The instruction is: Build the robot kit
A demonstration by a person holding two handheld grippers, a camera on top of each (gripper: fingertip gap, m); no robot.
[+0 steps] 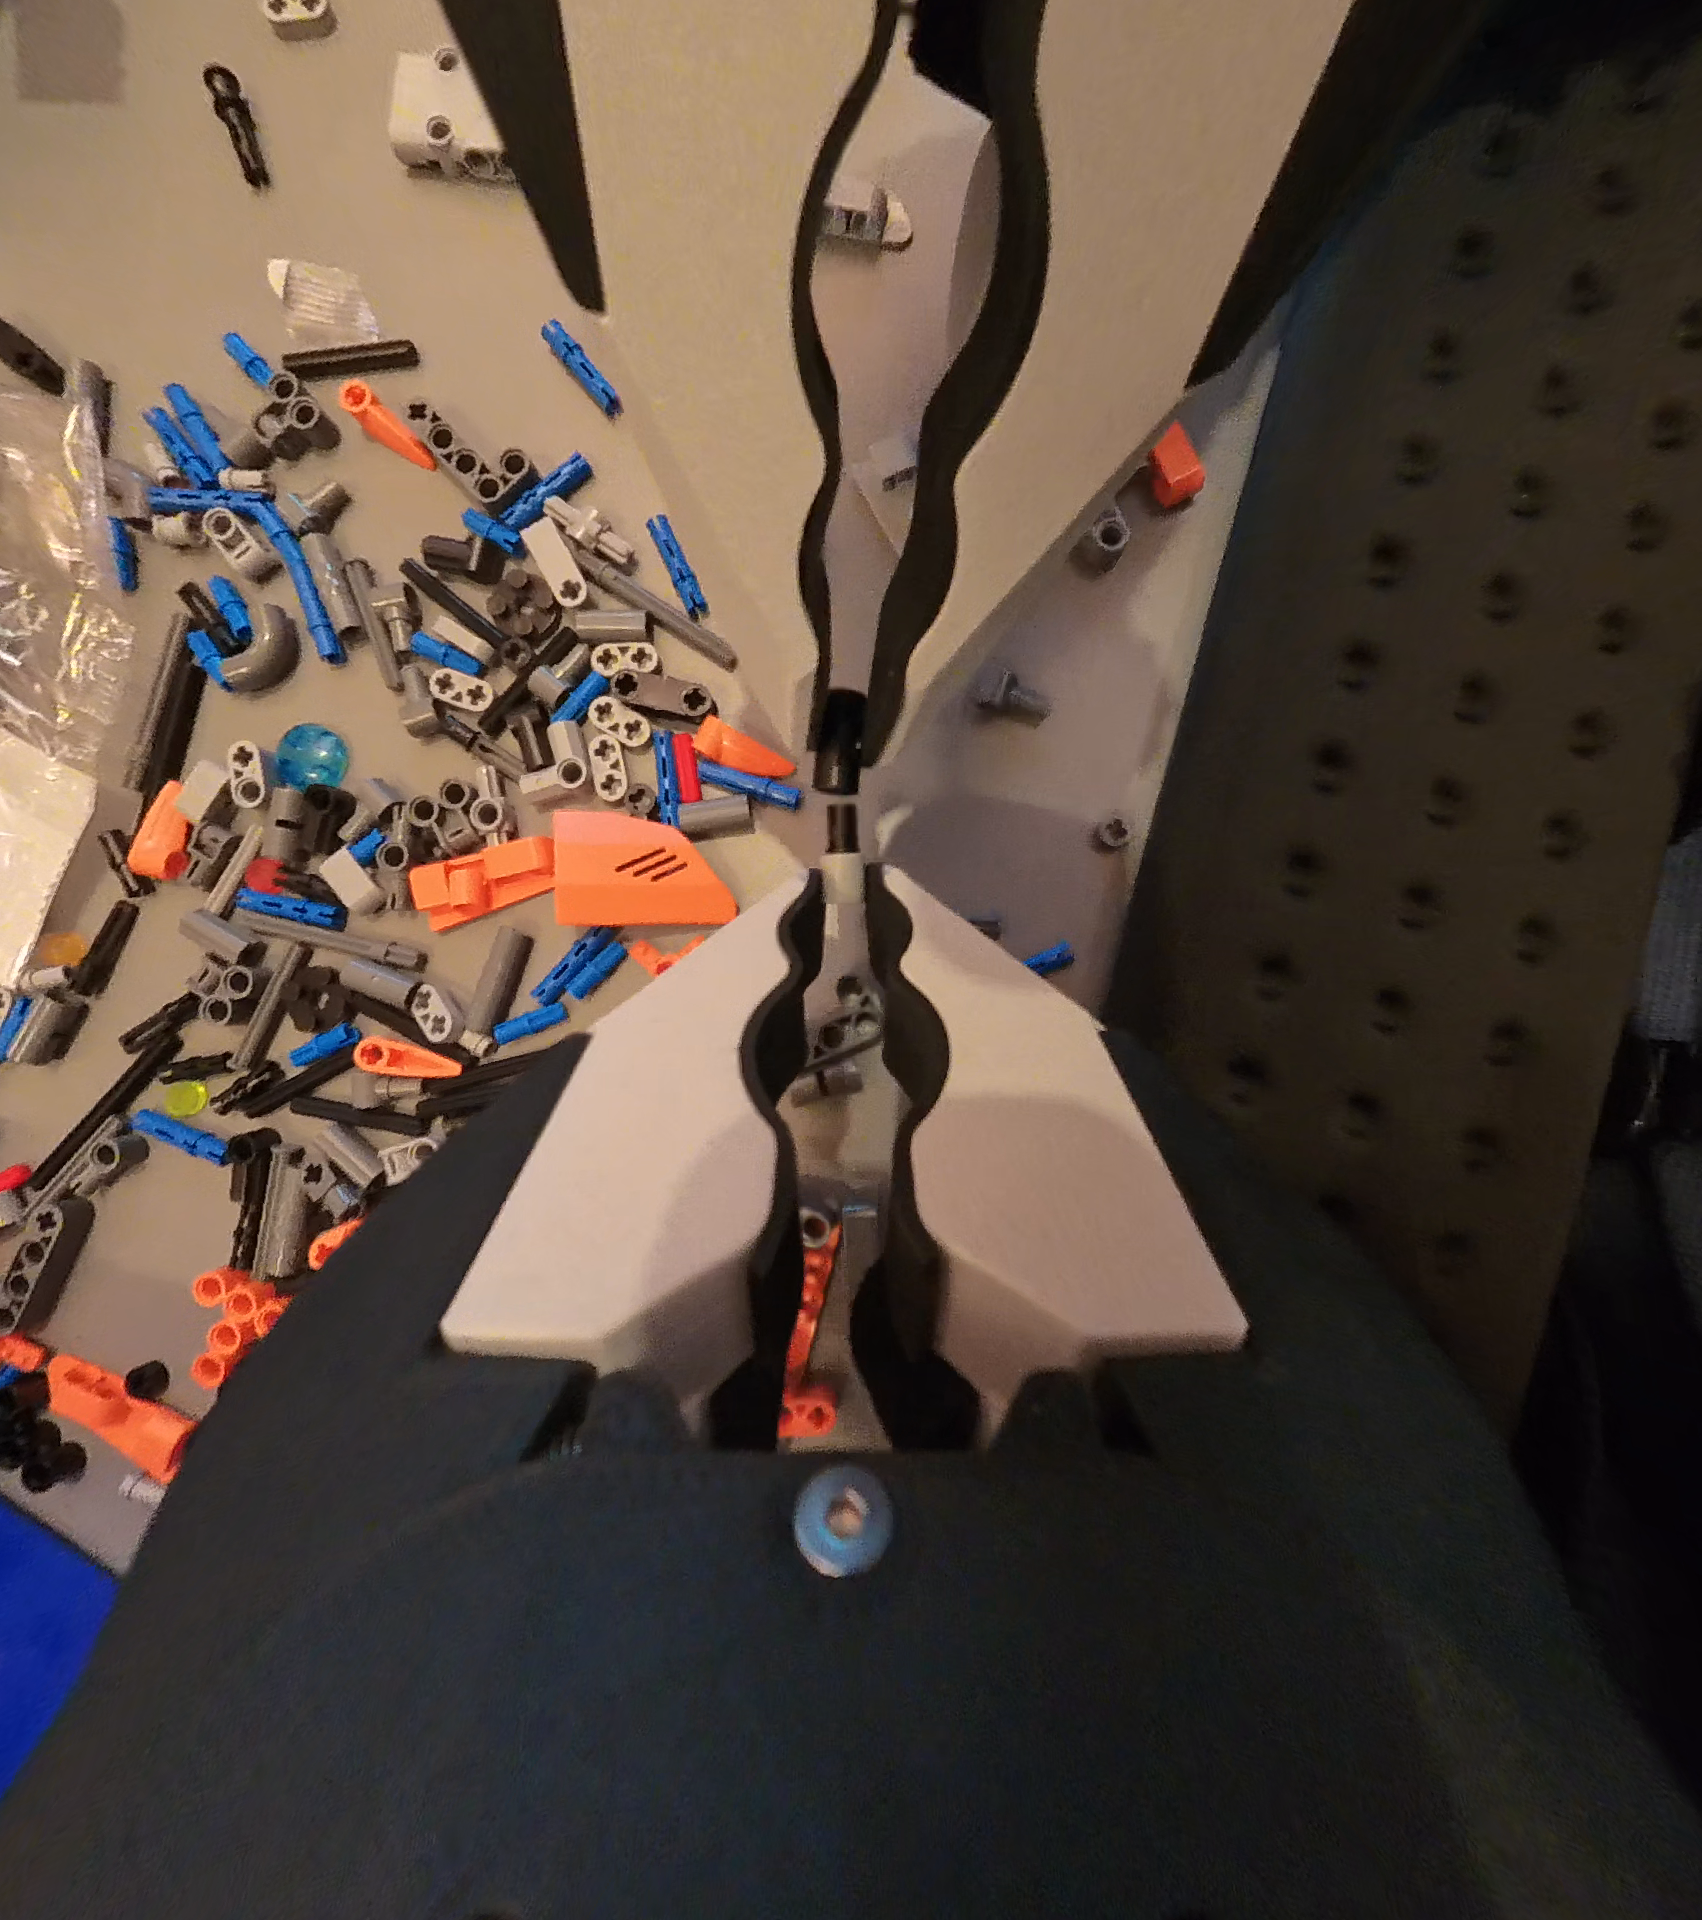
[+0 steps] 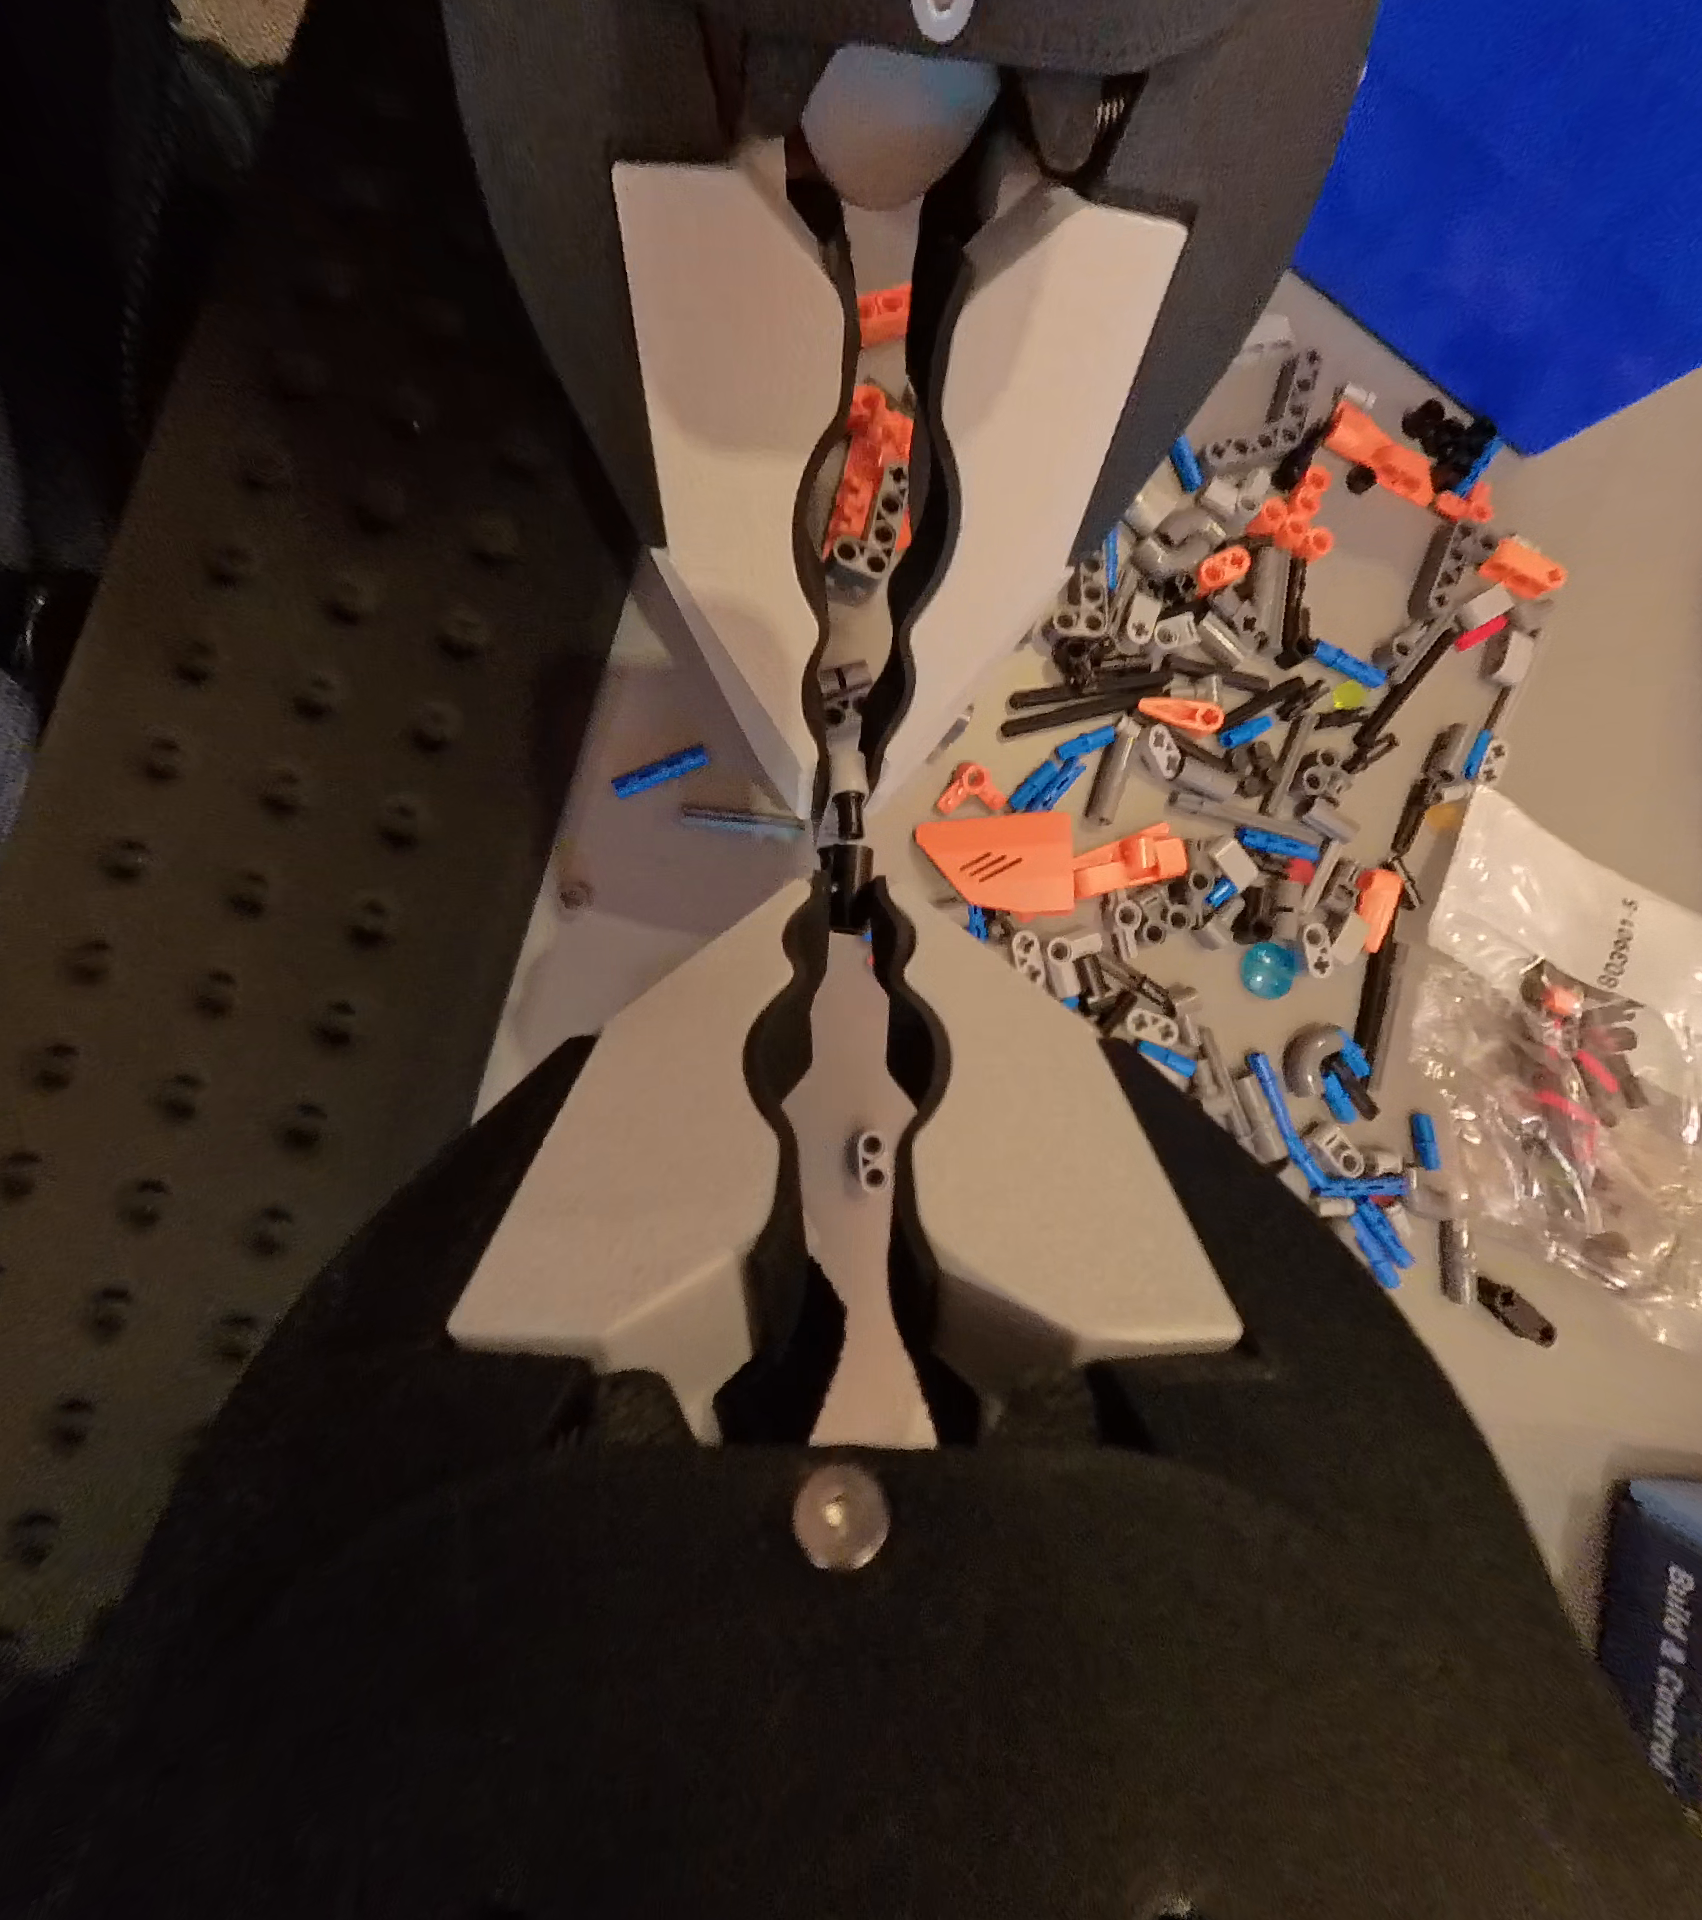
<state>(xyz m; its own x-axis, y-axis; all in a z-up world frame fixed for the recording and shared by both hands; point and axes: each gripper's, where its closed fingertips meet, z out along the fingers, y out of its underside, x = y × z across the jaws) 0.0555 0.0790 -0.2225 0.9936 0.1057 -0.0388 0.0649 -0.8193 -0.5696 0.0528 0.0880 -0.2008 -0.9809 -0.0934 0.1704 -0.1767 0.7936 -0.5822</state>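
1. Over a grey table (image 1: 722, 125), two grippers meet tip to tip.
2. The left gripper (image 1: 842, 883) is nearly shut, pinching a small build (image 1: 842, 1023) made of grey, black and orange pieces; a black peg (image 1: 840, 828) pokes out of its tip.
3. The right gripper (image 2: 842, 914) is nearly shut on one short black tube (image 2: 843, 871).
4. The tube sits just in front of the peg, very close; I cannot tell if they touch.
5. Beside them lies one big pile of little parts (image 1: 390, 779): blue pins, black rods, grey and orange bits, too many to count.
6. One large orange panel (image 1: 634, 868) and one clear blue ball (image 1: 312, 755) lie in the pile.
7. One clear plastic bag (image 2: 1595, 1122) holds more small red and black parts.
8. One blue box (image 2: 1553, 187) stands at the pile's far side.
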